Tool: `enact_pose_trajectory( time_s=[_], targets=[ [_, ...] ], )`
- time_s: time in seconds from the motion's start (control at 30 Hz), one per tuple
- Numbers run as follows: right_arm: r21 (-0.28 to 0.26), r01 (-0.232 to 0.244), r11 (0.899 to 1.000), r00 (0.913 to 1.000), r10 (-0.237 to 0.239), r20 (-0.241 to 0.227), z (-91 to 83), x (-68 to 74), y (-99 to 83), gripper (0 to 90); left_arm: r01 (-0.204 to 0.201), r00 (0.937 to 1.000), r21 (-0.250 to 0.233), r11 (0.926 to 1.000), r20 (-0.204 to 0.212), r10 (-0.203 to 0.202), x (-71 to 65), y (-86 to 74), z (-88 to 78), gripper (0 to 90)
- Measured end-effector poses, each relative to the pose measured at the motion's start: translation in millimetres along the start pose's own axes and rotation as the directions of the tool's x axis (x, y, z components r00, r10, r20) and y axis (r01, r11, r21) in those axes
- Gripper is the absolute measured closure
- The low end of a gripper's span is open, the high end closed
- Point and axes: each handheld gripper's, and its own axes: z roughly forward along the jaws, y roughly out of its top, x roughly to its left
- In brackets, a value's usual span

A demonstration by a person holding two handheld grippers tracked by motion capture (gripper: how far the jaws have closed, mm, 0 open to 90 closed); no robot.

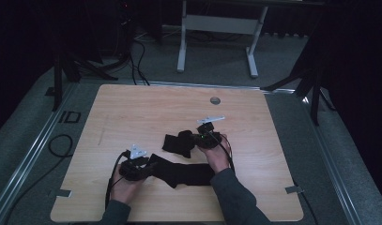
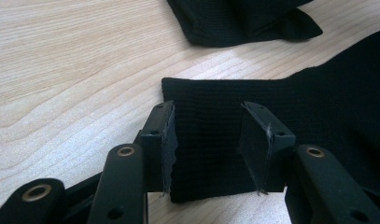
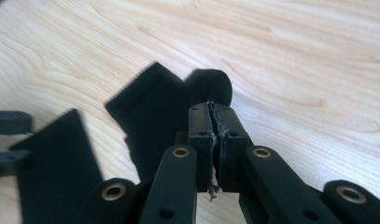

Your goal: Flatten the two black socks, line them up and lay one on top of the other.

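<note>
Two black socks lying on the wooden desk (image 1: pixel 132 108), near the person's edge. Left tool (image 2: pixel 208 140) is sitting w/ jaws apart, straddling the ribbed cuff of the long sock (image 2: pixel 318 107), which is lying flat. Right tool (image 3: pixel 214 135) is pinching together on an edge of the bunched sock (image 3: pixel 155 107), w/ fabric in the jaws. Both look light, soft, floppy, not fragile; prob. best gripping at cuff or toe edge, since knit is going to sag & stretch.
</note>
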Motion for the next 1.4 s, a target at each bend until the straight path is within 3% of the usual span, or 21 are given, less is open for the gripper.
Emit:
enact_pose_trajectory(
  time_s=[0.3,0.53,0.7,1.17,1.2,1.27,1.4],
  targets=[
    [-0.044,0.015,0.999,0.9999,-0.015,0.002,-22.9,-2.1,4.2,86.7,-0.010,0.9999,0.004,0.9999,-0.008,0.010,-1.6,0.9,0.9,56.3],
    [-0.052,0.010,0.999,0.9994,-0.008,0.032,-41.9,-15.6,-3.6,86.6,-0.019,0.9998,0.006,0.9998,-0.006,0.020,-3.4,0.3,1.5,56.3],
    [-0.009,0.034,0.999,0.9964,-0.034,0.077,-46.6,-26.8,-17.9,86.3,-0.021,0.9998,0.004,0.9998,-0.006,0.021,-4.0,0.0,0.8,56.9],
    [0.068,-0.011,0.998,0.9918,0.002,0.128,-53.5,-68.5,-57.6,86.1,-0.013,0.9999,0.015,0.9998,0.004,0.013,-1.9,0.6,1.9,56.1],
    [0.093,-0.009,0.996,0.9872,-0.005,0.160,-52.5,-71.2,-59.2,84.0,-0.015,0.9999,0.015,0.9998,0.002,0.015,-1.8,0.7,1.8,56.2],
    [0.157,0.008,0.988,0.9664,-0.048,0.252,-48.9,-70.8,-59.4,71.3,-0.013,0.9999,0.009,0.9999,-0.001,0.013,-0.8,1.2,1.6,56.7],
    [0.097,0.081,0.992,0.9770,-0.098,0.189,-44.3,-55.1,-48.5,59.8,-0.004,1.0000,0.003,1.0000,-0.006,0.004,1.6,1.3,-0.3,56.9]
  ],
)
